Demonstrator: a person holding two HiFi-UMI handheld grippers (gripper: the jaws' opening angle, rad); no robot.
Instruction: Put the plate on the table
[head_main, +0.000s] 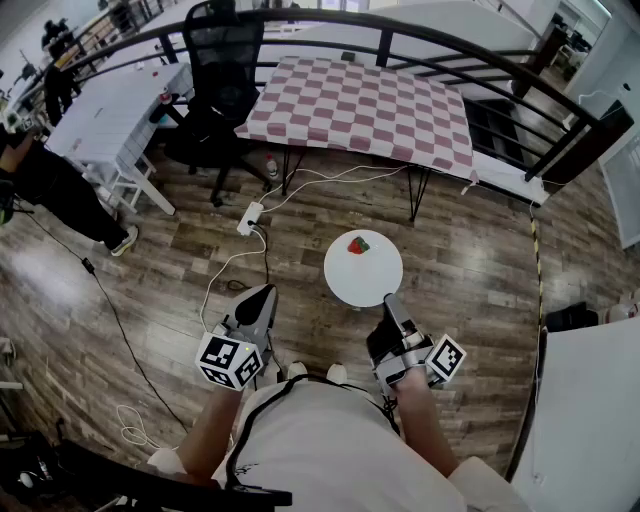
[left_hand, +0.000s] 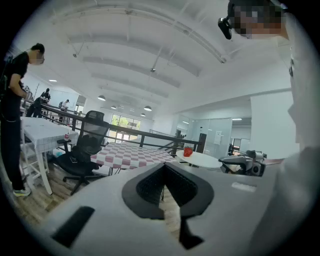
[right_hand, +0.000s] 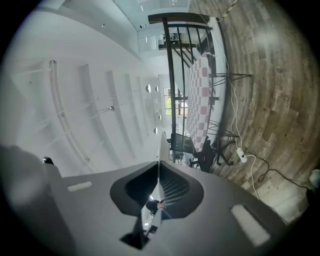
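A round white plate (head_main: 363, 270) with a small red and green fruit-like thing (head_main: 358, 245) on it hangs level above the wooden floor. My right gripper (head_main: 390, 300) is shut on the plate's near rim. In the right gripper view the plate (right_hand: 159, 150) shows edge-on as a thin sliver pinched between the jaws of the right gripper (right_hand: 156, 192). The table (head_main: 400, 125) with a red and white checked cloth stands further ahead. My left gripper (head_main: 263, 293) hovers left of the plate, shut on nothing. From the left gripper view the plate (left_hand: 202, 160) appears at right.
A black office chair (head_main: 222, 75) stands left of the checked table. A white cable and power strip (head_main: 250, 217) lie on the floor ahead. A dark curved railing (head_main: 420, 40) runs behind the table. White tables (head_main: 110, 110) and a person (head_main: 50, 185) are at far left.
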